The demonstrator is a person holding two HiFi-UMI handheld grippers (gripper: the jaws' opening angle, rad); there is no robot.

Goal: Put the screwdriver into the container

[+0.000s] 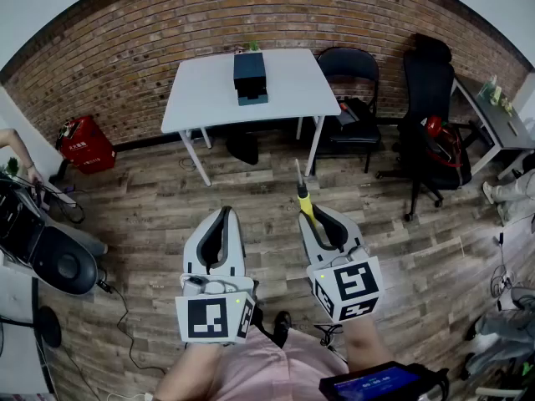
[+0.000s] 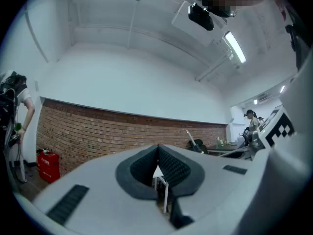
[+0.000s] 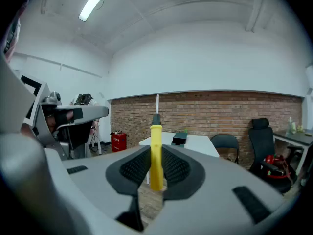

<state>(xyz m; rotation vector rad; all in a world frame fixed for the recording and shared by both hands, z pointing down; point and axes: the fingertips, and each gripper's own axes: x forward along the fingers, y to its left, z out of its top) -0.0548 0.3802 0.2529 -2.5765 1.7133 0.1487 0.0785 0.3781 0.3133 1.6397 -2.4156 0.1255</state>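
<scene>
No readable text, white print on red box (image 1: 85, 144) too small

The head camera looked steeply down from above and behind the left gripper (image 1: 224, 213) and right gripper (image 1: 322, 211) toward a distant white table (image 1: 201, 90), while each gripper camera rode close behind its own jaws, facing roughly level at the brick wall (image 3: 220, 111) all three views shared.
</scene>
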